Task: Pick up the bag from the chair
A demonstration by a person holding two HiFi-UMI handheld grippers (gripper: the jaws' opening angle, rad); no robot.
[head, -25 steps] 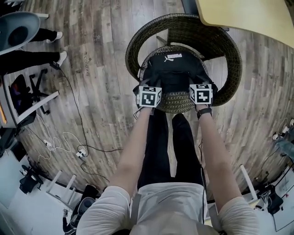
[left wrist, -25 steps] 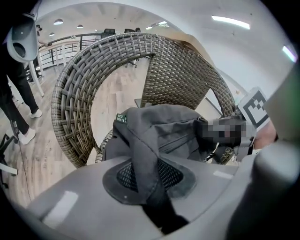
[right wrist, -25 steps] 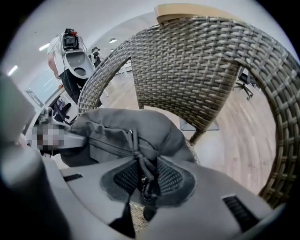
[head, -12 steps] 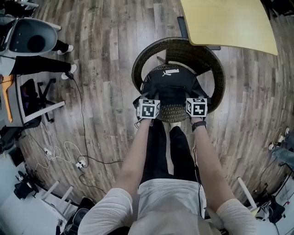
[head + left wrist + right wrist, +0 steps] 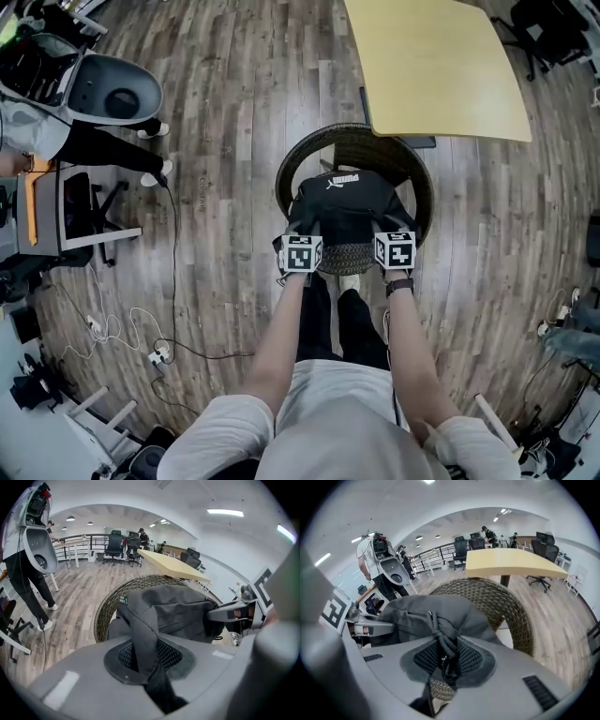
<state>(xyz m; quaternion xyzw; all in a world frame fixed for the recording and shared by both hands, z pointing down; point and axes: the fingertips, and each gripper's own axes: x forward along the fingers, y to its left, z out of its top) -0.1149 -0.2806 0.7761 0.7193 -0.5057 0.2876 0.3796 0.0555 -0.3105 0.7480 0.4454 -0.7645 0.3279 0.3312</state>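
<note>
A black bag (image 5: 345,199) hangs over the seat of the round wicker chair (image 5: 292,172), its white logo at the far side. My left gripper (image 5: 302,246) is shut on a broad grey-black strap (image 5: 144,641) at the bag's near left corner. My right gripper (image 5: 394,244) is shut on a bunched strap with a zip pull (image 5: 444,653) at the near right corner. In the left gripper view the bag (image 5: 180,613) bulges above the chair rim (image 5: 104,616). In the right gripper view the bag (image 5: 422,613) sits in front of the chair back (image 5: 506,604).
A yellow table (image 5: 436,66) stands just beyond the chair. A person (image 5: 108,148) with grey equipment stands at the left by a desk. Cables and a power strip (image 5: 155,354) lie on the wood floor at the lower left. The holder's legs (image 5: 326,314) are right at the chair's front.
Both grippers have risen together, still clamped on the bag's near corners, and the bag's near side has come up with them. The chair looks smaller as the head camera has moved up.
</note>
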